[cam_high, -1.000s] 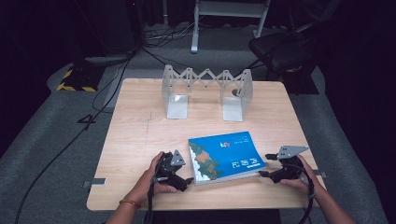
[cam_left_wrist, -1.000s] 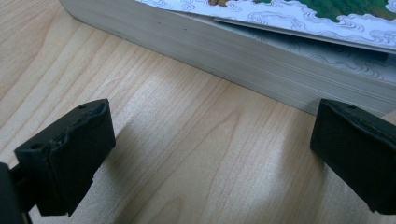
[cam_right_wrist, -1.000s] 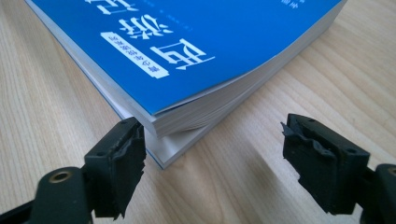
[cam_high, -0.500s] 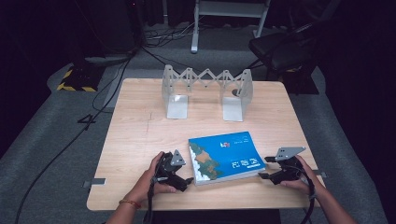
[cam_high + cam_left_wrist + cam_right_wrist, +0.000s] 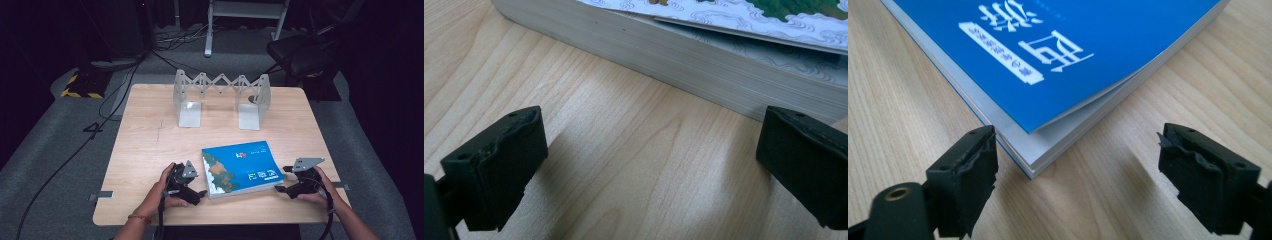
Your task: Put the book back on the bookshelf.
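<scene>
High view: blue book (image 5: 243, 167) flat on surface (image 5: 150, 145); left gripper (image 5: 192, 192) and right gripper (image 5: 285, 185) flank it, fingers apart. Advice: close squarely on opposite edges, lift level.

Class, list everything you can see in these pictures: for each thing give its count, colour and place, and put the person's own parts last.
Book: one, blue cover with a map-like picture, lying flat on the near middle of the table, between the two grippers.
Bookend rack: one, silvery grey metal, zigzag bars joining two end plates, standing at the far middle of the table.
Table: one, light wood.
Floor: grey, with black cables at the left.
Chair: one, black, beyond the table at the right.
Left gripper: one, black, jaws open, at the book's left edge.
Right gripper: one, black, jaws open, at the book's right corner.
Hands: two, holding the grippers.
</scene>
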`<state>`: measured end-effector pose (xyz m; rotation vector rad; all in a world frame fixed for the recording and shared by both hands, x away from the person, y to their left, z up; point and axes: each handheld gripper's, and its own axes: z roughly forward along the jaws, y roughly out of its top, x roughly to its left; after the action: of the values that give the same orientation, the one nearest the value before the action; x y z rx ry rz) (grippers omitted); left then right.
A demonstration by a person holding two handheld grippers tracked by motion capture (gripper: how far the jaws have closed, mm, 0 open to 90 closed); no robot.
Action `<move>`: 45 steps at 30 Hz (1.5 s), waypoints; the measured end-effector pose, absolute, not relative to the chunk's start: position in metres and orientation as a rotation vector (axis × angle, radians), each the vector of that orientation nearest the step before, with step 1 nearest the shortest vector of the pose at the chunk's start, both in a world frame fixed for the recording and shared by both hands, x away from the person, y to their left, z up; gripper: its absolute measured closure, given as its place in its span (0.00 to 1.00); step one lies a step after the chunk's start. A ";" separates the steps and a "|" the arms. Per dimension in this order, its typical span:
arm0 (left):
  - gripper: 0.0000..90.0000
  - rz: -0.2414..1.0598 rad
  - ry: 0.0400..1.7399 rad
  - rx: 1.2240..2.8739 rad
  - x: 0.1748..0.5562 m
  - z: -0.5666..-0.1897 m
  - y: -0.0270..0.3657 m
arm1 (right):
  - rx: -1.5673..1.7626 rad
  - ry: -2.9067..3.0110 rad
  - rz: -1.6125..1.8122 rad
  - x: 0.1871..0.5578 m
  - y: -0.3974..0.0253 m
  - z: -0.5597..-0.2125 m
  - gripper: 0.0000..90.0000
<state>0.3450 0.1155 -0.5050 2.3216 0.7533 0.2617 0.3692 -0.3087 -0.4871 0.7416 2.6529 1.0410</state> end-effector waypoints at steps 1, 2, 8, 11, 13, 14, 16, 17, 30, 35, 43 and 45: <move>0.01 0.260 0.754 2.329 0.345 -0.504 0.117 | 0.755 2.641 1.064 0.369 -0.310 -0.486 0.18; 0.02 0.260 0.754 2.329 0.345 -0.504 0.117 | 0.755 2.641 1.064 0.369 -0.310 -0.486 0.18; 0.21 0.181 0.725 2.309 0.340 -0.493 0.130 | 0.759 2.554 1.116 0.367 -0.307 -0.474 0.18; 0.18 0.181 0.696 2.285 0.336 -0.480 0.135 | 0.745 2.525 1.120 0.366 -0.302 -0.472 0.21; 0.18 0.191 0.684 2.252 0.333 -0.468 0.134 | 0.743 2.515 1.122 0.367 -0.300 -0.470 0.20; 0.18 0.194 0.677 2.242 0.332 -0.464 0.132 | 0.743 2.506 1.134 0.367 -0.299 -0.468 0.20; 0.18 0.205 0.676 2.225 0.330 -0.458 0.129 | 0.749 2.489 1.155 0.368 -0.299 -0.465 0.20; 0.18 0.206 0.677 2.200 0.327 -0.450 0.119 | 0.751 2.475 1.168 0.368 -0.299 -0.463 0.20; 0.18 0.264 0.531 2.316 0.313 -0.442 0.024 | 0.754 2.383 1.224 0.379 -0.282 -0.441 0.21; 0.19 0.312 0.562 2.362 0.313 -0.451 0.005 | 0.741 2.367 1.218 0.383 -0.274 -0.435 0.22; 0.22 0.429 0.618 2.356 0.312 -0.459 -0.015 | 0.729 2.350 1.228 0.390 -0.267 -0.432 0.22; 0.27 0.457 0.631 2.362 0.313 -0.461 -0.017 | 0.732 2.346 1.240 0.390 -0.267 -0.433 0.22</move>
<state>0.3126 -0.0166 -0.4609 2.3621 0.6310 0.4569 0.3898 -0.2674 -0.4330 0.7316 2.3463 1.2402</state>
